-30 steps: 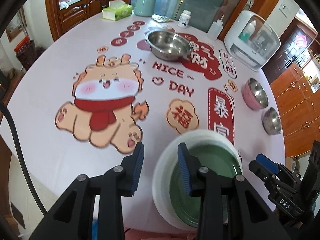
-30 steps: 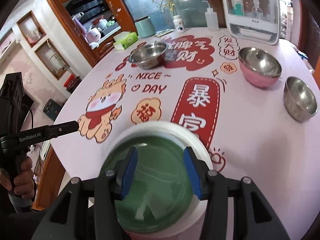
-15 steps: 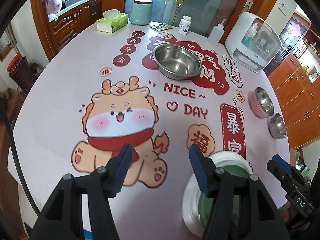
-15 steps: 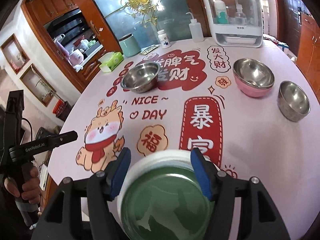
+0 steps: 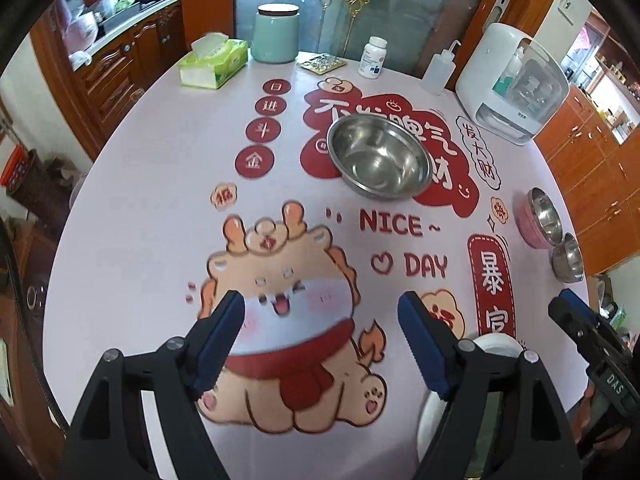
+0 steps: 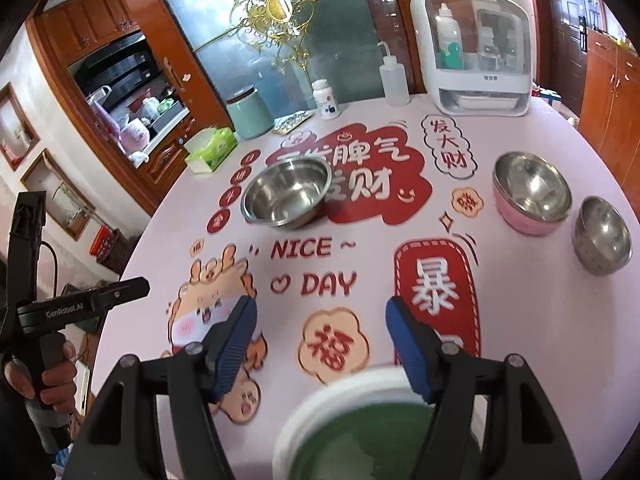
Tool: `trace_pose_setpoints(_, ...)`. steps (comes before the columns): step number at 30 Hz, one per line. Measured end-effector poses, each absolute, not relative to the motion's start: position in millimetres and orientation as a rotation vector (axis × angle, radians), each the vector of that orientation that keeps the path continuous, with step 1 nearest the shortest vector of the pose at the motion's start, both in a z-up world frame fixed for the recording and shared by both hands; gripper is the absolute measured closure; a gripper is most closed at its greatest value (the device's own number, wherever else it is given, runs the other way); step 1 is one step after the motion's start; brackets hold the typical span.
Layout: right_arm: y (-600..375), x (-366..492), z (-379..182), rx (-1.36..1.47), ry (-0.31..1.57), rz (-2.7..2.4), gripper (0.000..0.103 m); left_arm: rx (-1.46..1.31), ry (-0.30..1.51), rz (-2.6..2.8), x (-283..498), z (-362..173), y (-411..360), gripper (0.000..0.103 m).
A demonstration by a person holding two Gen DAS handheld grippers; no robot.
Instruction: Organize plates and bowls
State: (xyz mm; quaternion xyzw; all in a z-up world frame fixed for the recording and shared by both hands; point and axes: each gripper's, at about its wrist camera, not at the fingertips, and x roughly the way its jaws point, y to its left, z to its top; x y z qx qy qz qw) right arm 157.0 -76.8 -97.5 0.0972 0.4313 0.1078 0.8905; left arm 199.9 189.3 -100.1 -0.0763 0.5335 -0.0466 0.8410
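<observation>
The left gripper (image 5: 320, 340), black with blue ribbed pads, hangs released above the round table covered in a pale pink printed cloth (image 5: 140, 240), its jaws spread wide over a cartoon dragon in a red scarf (image 5: 288, 320). The right gripper (image 6: 320, 342) is likewise released, jaws wide apart and grasping nothing. Just below and near it sits the white-rimmed plate with a green centre (image 6: 360, 440), resting on the near edge of the table; in the left wrist view only a sliver of that plate (image 5: 492, 344) shows behind the right finger.

Printed on the cloth in red are the words "NICE ~" (image 6: 312, 248) and "DAY" (image 6: 328, 284), along with Chinese characters in red panels and round badges. At the centre, far from the grippers, stands a large stainless steel bowl (image 6: 286, 196). On the right side of the table sit a pink-walled bowl with a steel lining (image 6: 532, 200) and, nearer, a small plain steel bowl (image 6: 604, 236), the two close together.

Along the far edge stand a green tissue box (image 5: 214, 62), a mint-green lidded canister (image 5: 276, 34), a white pill bottle with a blue label (image 6: 326, 100), a clear squeeze bottle with a bent spout (image 6: 394, 76) and a white cabinet with a clear door (image 6: 476, 56).

In the right wrist view, the left gripper's black body reads "GenRobot.AI" (image 6: 66, 312); in the left wrist view, the right gripper's body shows "DAS" (image 5: 614, 378).
</observation>
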Motion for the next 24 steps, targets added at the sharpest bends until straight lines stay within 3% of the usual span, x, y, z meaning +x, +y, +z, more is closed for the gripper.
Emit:
trace_pose_setpoints(12,-45,226,-91,0.248,0.887,0.211,0.036,-0.081,1.138,-0.132,282,-82,204,0.025)
trace_pose_setpoints(24,-48,292,-111,0.366,0.955,0.177,0.036,-0.015,1.222,-0.140,347,-110,186,0.025)
